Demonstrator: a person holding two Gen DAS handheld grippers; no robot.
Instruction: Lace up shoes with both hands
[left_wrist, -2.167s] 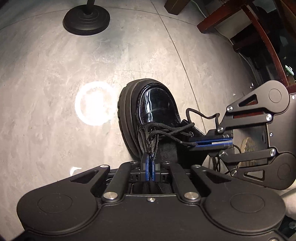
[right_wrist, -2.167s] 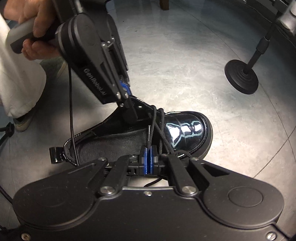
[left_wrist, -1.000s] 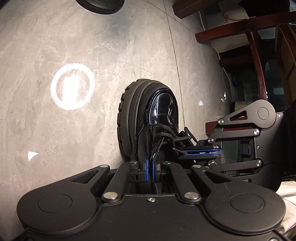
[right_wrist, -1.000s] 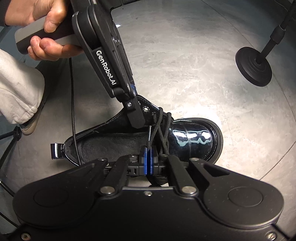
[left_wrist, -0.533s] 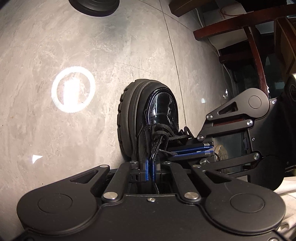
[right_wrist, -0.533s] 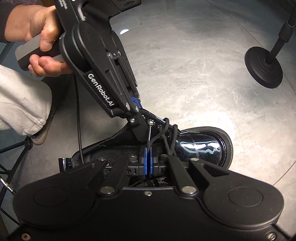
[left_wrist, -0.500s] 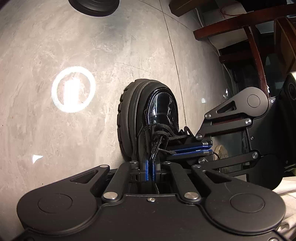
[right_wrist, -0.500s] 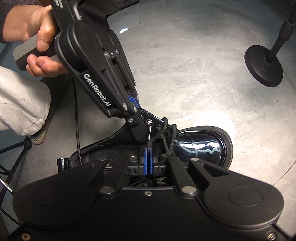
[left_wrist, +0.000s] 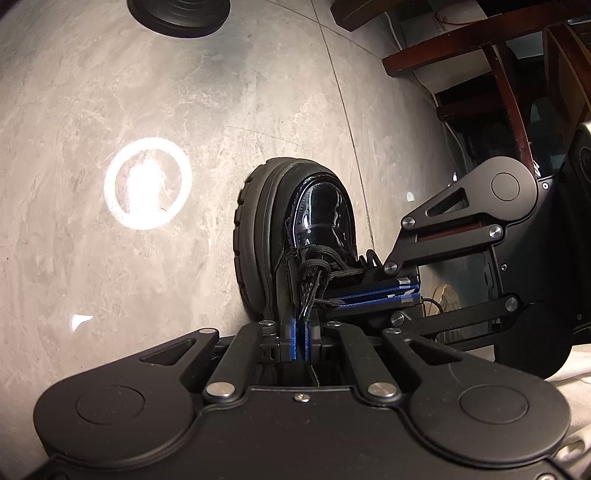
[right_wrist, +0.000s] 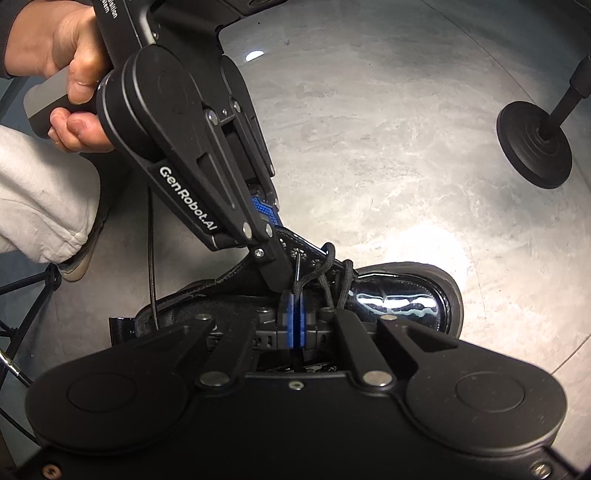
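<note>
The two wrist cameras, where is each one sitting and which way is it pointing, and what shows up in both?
Left wrist: sits on the left gripper, looking along its fingers down the shoe toward the toe; the right gripper comes in from the right.
Right wrist: sits on the right gripper, looking across the shoe's open top; the left gripper, the hand holding it and a pale trouser leg show.
Shared: the shoe, its laces, both grippers, the grey floor, a round black stand base.

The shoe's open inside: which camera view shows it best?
The right wrist view. It looks down into the shoe, showing the dark lining behind the laces. The left wrist view shows only the glossy toe and thick sole.
</note>
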